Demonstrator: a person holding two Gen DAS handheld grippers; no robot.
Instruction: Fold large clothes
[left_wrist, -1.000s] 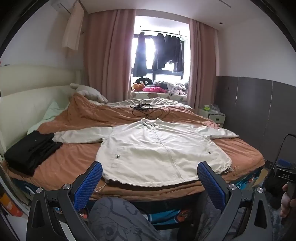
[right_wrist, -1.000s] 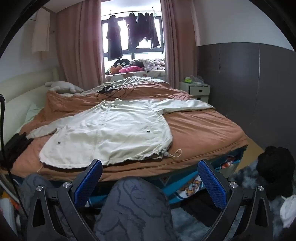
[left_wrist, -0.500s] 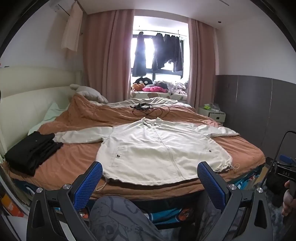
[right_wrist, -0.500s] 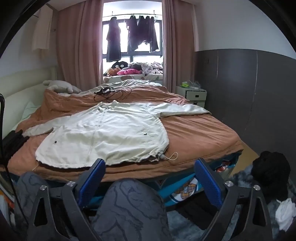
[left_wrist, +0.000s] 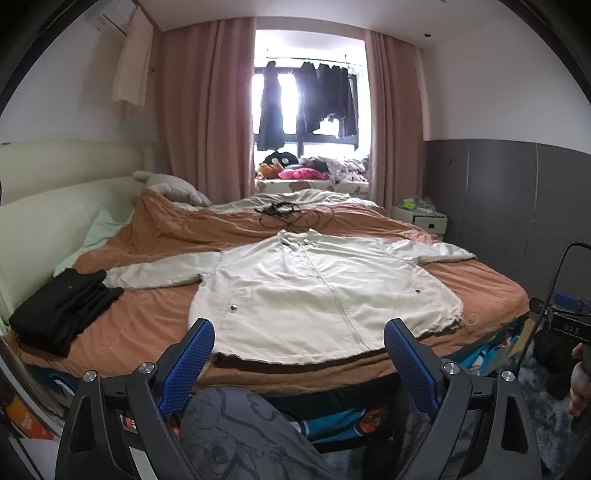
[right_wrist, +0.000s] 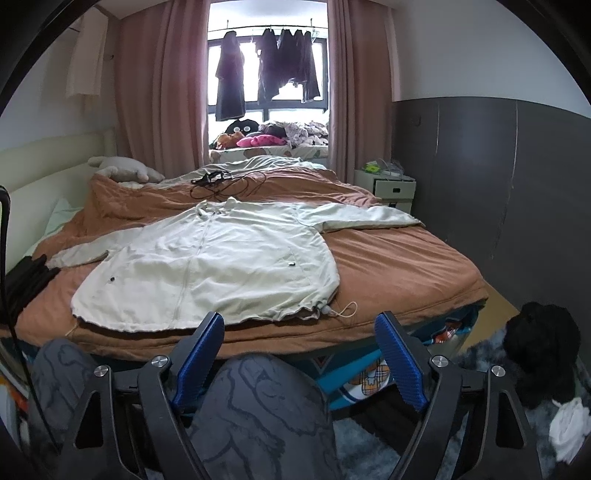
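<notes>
A cream zip-up jacket (left_wrist: 317, 288) lies flat on the bed's rust-brown cover (left_wrist: 147, 325), front up, both sleeves spread out, hem toward me. It also shows in the right wrist view (right_wrist: 207, 262), with a drawcord loop at its right hem corner. My left gripper (left_wrist: 299, 343) is open and empty, held short of the hem above the bed's near edge. My right gripper (right_wrist: 299, 336) is open and empty, just short of the hem's right half.
A stack of folded black clothes (left_wrist: 59, 310) lies at the bed's left end. A black cable tangle (left_wrist: 288, 214) lies beyond the collar. A white nightstand (right_wrist: 391, 188) stands far right. A black bundle (right_wrist: 539, 343) lies on the floor. My knees (right_wrist: 255, 413) are below the grippers.
Both grippers have moved a little closer to the bed and the jacket's hem. Both have stayed open. The jacket has not moved.
</notes>
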